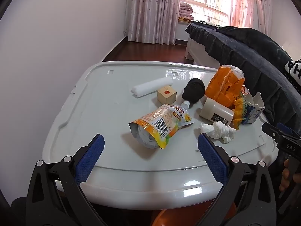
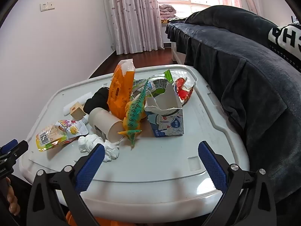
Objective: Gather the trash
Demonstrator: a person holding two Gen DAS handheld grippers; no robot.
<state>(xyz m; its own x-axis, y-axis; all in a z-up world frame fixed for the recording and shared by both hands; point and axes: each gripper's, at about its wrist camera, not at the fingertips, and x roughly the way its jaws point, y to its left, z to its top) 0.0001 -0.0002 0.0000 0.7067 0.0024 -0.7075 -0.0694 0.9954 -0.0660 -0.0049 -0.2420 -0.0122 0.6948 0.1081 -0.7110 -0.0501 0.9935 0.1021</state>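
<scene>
Trash lies on a white plastic lid (image 1: 112, 113) (image 2: 169, 160). A yellow spout pouch (image 1: 160, 125) (image 2: 56, 133) lies just ahead of my left gripper (image 1: 150, 143), which is open and empty. A crumpled white tissue (image 1: 218, 130) (image 2: 97, 145) lies by its right finger. A torn blue-and-white carton (image 2: 165, 116) (image 1: 250, 111), an orange bag (image 2: 121, 92) (image 1: 223, 86), a cream cup on its side (image 2: 105, 124) (image 1: 216, 111) and crumpled wrappers (image 2: 169, 82) sit ahead of my right gripper (image 2: 150, 150), which is open and empty.
A wooden cube (image 1: 166, 95) (image 2: 77, 111), a white foam roll (image 1: 150, 87), a black cloth ball (image 1: 193, 90) (image 2: 97, 99) and a toy dinosaur (image 2: 135, 113) are also on the lid. A bed with a dark blanket (image 2: 244, 75) borders the right side. An orange container (image 1: 165, 218) shows below the lid.
</scene>
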